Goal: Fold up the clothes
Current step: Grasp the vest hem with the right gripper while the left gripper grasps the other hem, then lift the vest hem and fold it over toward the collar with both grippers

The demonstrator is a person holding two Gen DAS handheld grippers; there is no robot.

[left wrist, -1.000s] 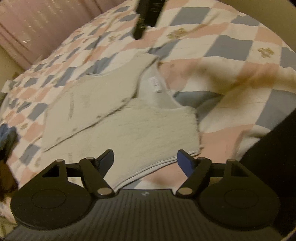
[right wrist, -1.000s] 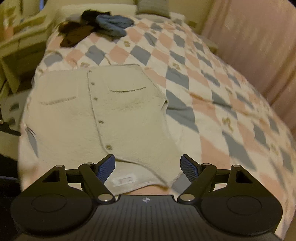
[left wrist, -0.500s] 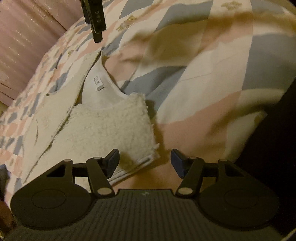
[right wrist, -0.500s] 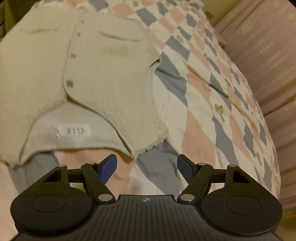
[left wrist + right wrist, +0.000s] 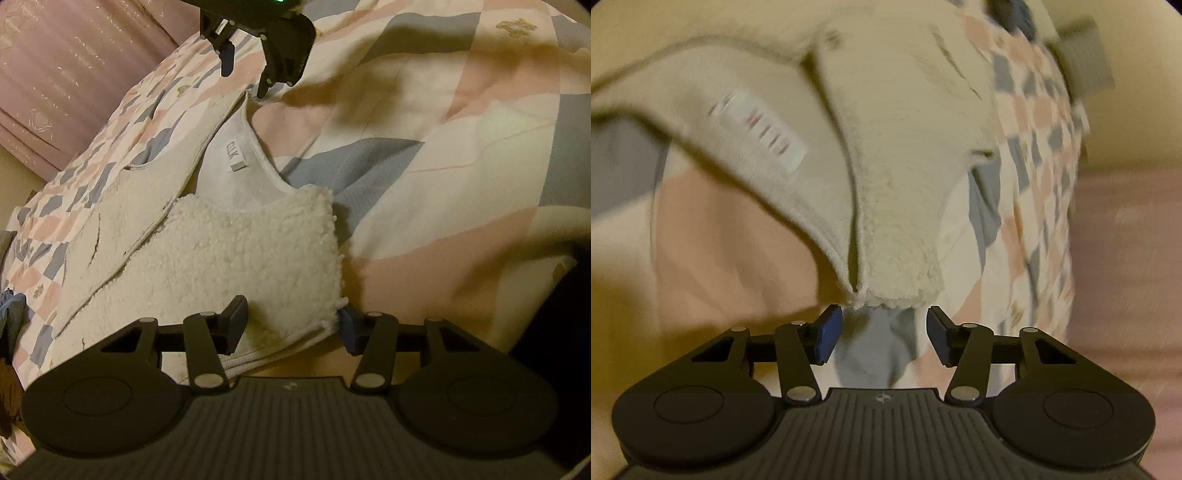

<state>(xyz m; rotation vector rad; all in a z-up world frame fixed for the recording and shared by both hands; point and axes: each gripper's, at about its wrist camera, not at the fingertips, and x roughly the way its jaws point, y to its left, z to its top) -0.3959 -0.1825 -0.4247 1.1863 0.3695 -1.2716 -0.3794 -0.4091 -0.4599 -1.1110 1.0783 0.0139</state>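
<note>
While I held both tools low over the bed, my left gripper (image 5: 291, 325) lay nearly flat along the checked quilt (image 5: 461, 206), its fingers pointed up the garment, and its jaws stood wide apart with the near shoulder corner of the fleece vest (image 5: 236, 251) lying between them; the right pad sat just at the vest's edge, the left pad on the pile, and nothing was pinched. The vest lay spread face up on the quilt, its long axis running away from my left tool toward the upper left, hem end far off near the pink curtain (image 5: 74, 74), collar end near me. The neck opening showed the smooth lining and a white label (image 5: 234, 155) reading CLLK. My right gripper (image 5: 245, 70) showed in the left view at the top, tilted steeply down with its tips at the far shoulder of the vest. From its own blurred view, the right gripper (image 5: 884, 334) had its jaws parted to a middling gap, and the fuzzy shoulder tip of the vest (image 5: 886, 184) hung just ahead of the pads, not between them; I held only air there. Grey and pink squares of the quilt (image 5: 731, 236) lay beneath that tip.
</note>
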